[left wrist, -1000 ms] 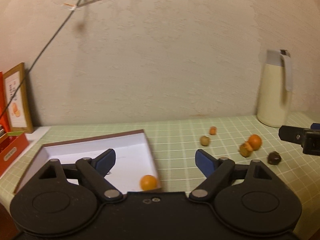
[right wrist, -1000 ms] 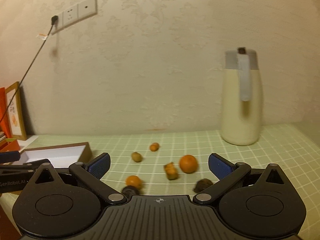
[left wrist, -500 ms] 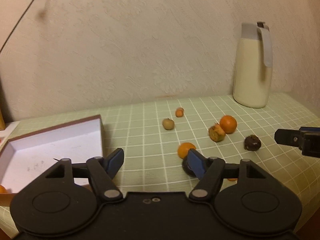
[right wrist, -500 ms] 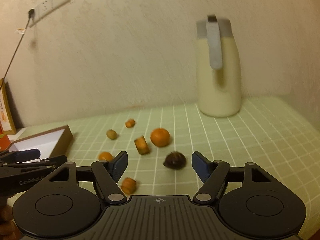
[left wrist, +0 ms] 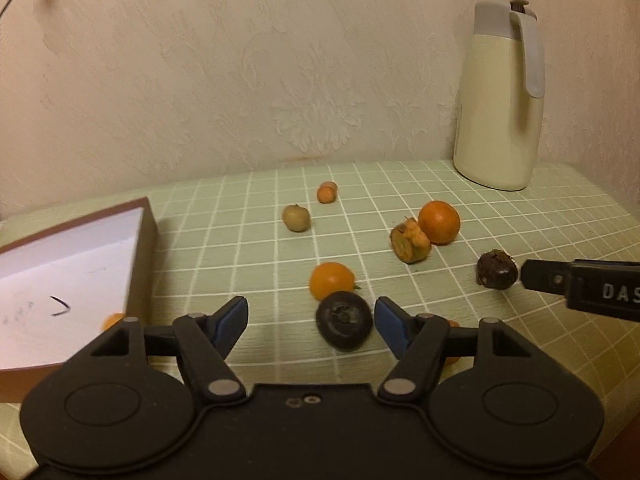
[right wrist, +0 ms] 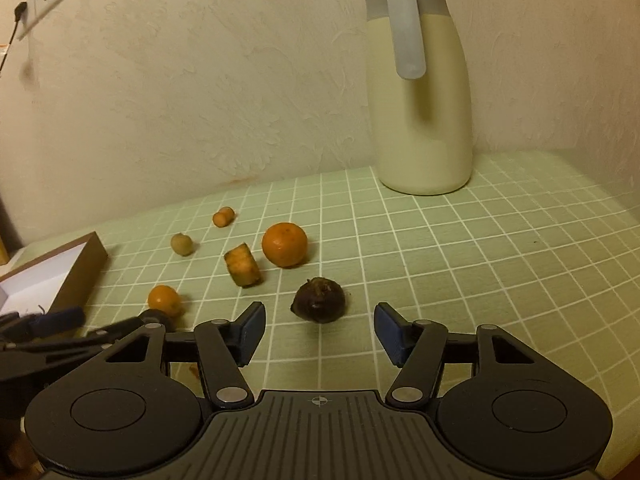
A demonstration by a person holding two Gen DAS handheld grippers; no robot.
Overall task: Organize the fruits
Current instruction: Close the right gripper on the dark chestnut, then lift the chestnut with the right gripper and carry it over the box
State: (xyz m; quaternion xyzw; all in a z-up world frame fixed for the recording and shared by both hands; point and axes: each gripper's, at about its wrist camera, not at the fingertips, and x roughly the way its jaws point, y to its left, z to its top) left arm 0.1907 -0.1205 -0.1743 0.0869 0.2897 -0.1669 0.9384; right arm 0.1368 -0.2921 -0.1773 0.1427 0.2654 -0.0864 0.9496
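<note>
My left gripper (left wrist: pixel 310 322) is open, with a dark round fruit (left wrist: pixel 344 325) on the cloth between its fingers, nearer the right one. A small orange (left wrist: pixel 331 279) lies just beyond it. My right gripper (right wrist: pixel 319 330) is open, and a dark brown fruit (right wrist: pixel 319 299) sits just ahead of its fingertips. A big orange (right wrist: pixel 284 244), a brown-orange chunk (right wrist: pixel 242 265), a small green fruit (right wrist: pixel 182 244) and a tiny orange piece (right wrist: pixel 223 216) lie farther back. The white box (left wrist: pixel 66 276) stands at the left, with an orange fruit (left wrist: pixel 113 320) at its near corner.
A cream thermos jug (right wrist: pixel 420 92) stands at the back right by the wall. The green checked tablecloth (right wrist: pixel 480 256) covers the table, whose edge curves off at the right. The right gripper's finger (left wrist: pixel 580 288) shows at the right of the left wrist view.
Both grippers have moved right and forward, away from the box. The left one now has the dark round fruit between its fingers; the right one has closed in on the dark brown fruit.
</note>
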